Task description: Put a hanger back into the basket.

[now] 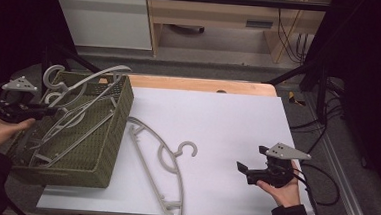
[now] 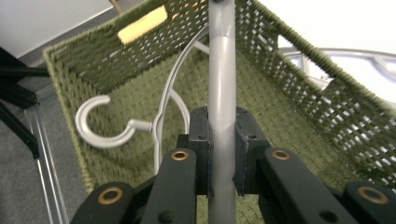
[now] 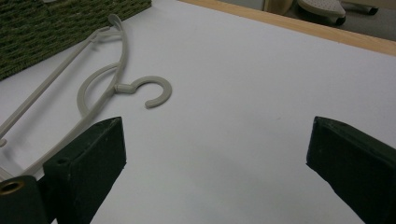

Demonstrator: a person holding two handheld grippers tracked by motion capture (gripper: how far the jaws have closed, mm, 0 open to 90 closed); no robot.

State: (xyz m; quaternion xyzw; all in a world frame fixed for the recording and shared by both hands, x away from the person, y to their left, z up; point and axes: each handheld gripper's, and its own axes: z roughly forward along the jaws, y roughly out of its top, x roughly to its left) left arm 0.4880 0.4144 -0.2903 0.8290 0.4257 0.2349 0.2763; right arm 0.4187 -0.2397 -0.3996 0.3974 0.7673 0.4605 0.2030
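A green woven basket stands at the table's left and holds several grey plastic hangers. At the basket's left side my left gripper is shut on the straight bar of one grey hanger. That bar runs between the pads over the basket's inside. Behind it, the hook of a second hanger lies in the basket. Another grey hanger lies flat on the white tabletop, right of the basket. My right gripper rests at the right with its jaws wide open and nothing between them. Its own view has it facing that hanger's hook.
The white board covers a wooden table whose far edge shows beyond it. The basket's corner is at the upper left of the right gripper view. Black frame posts and cables stand off the right side.
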